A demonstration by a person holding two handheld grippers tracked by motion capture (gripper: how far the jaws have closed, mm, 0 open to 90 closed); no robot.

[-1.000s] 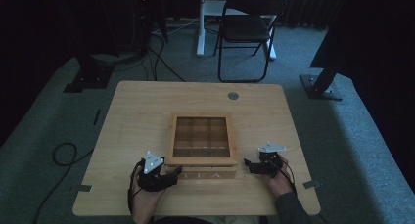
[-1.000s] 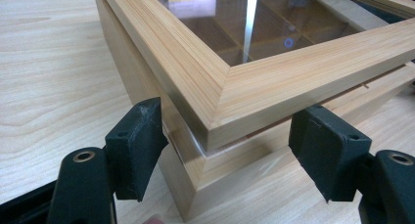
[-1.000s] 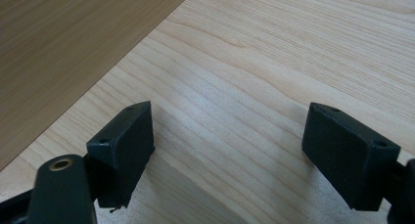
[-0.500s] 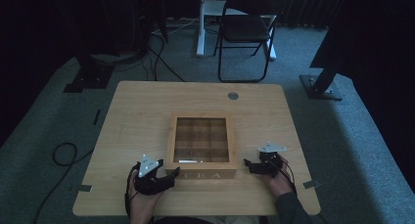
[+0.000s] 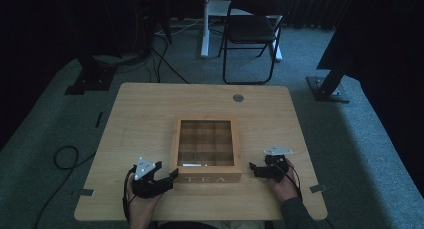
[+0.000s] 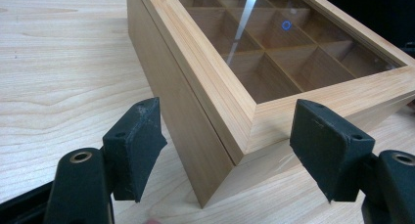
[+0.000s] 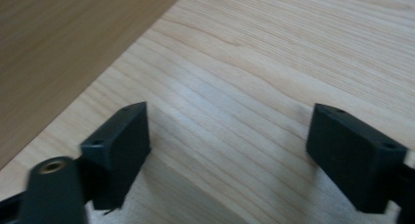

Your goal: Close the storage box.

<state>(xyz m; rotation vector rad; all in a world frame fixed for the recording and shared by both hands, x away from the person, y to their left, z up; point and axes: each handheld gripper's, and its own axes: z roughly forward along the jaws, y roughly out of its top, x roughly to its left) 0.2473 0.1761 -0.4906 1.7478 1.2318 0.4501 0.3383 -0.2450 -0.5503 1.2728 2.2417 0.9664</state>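
A wooden tea box (image 5: 206,149) with a glass lid and the word TEA on its front stands shut in the middle of the table. My left gripper (image 5: 169,179) is at the box's front-left corner. In the left gripper view that corner of the box (image 6: 274,53) sits between the pads of the left gripper (image 6: 227,131), and neither pad touches it. These jaws have just been opening. My right gripper (image 5: 254,170) lies by the box's front-right side. In the right gripper view it (image 7: 230,131) is open over bare wood.
The light wooden table (image 5: 150,119) has a round grommet (image 5: 238,97) near its far edge. Behind the table a folding chair (image 5: 252,29) stands on the carpet. A dark stand base (image 5: 327,89) is at the right and a cable (image 5: 65,156) loops at the left.
My left gripper has slid slightly back toward the near edge of the table. The right gripper and the box have kept still.
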